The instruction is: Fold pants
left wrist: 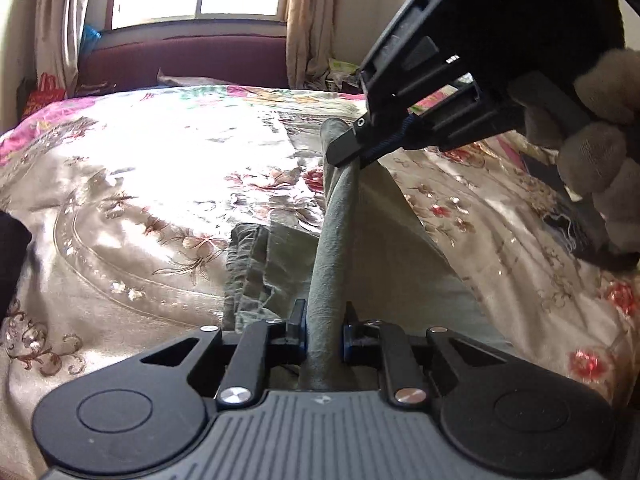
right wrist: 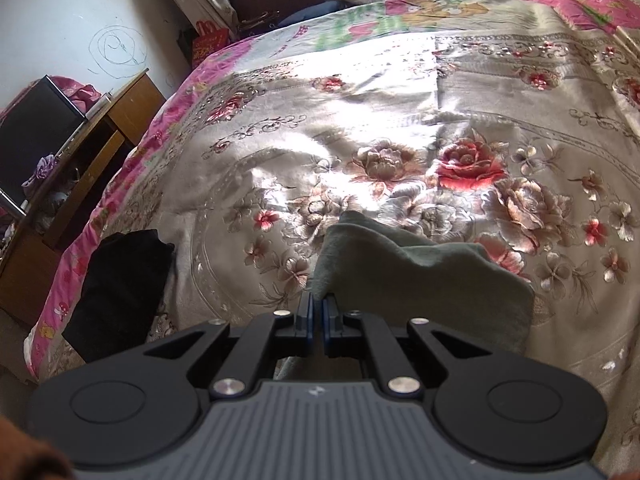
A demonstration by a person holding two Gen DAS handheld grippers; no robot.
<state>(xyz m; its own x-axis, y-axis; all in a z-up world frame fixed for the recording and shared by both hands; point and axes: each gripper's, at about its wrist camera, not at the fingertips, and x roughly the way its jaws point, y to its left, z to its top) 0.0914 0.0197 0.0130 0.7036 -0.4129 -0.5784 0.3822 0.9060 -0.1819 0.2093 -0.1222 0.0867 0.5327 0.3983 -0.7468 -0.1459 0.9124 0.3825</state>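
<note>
Grey-green pants [left wrist: 276, 264] lie on a floral bedspread [left wrist: 140, 184], partly lifted. In the left wrist view a rolled edge of the pants [left wrist: 334, 240] runs taut from my left gripper [left wrist: 323, 340] up to my right gripper [left wrist: 352, 148]. The left jaws are shut on that edge near the camera. The right gripper, held by a gloved hand [left wrist: 600, 152], pinches the far end of the same edge above the bed. In the right wrist view my right gripper [right wrist: 318, 320] is shut on the pants fabric [right wrist: 400, 272], which hangs down over the bedspread [right wrist: 360, 120].
A black cloth [right wrist: 120, 280] lies at the bed's left edge. A wooden desk [right wrist: 100, 140] with a dark screen stands to the left of the bed. A maroon headboard [left wrist: 184, 60], a window and curtains are at the far end.
</note>
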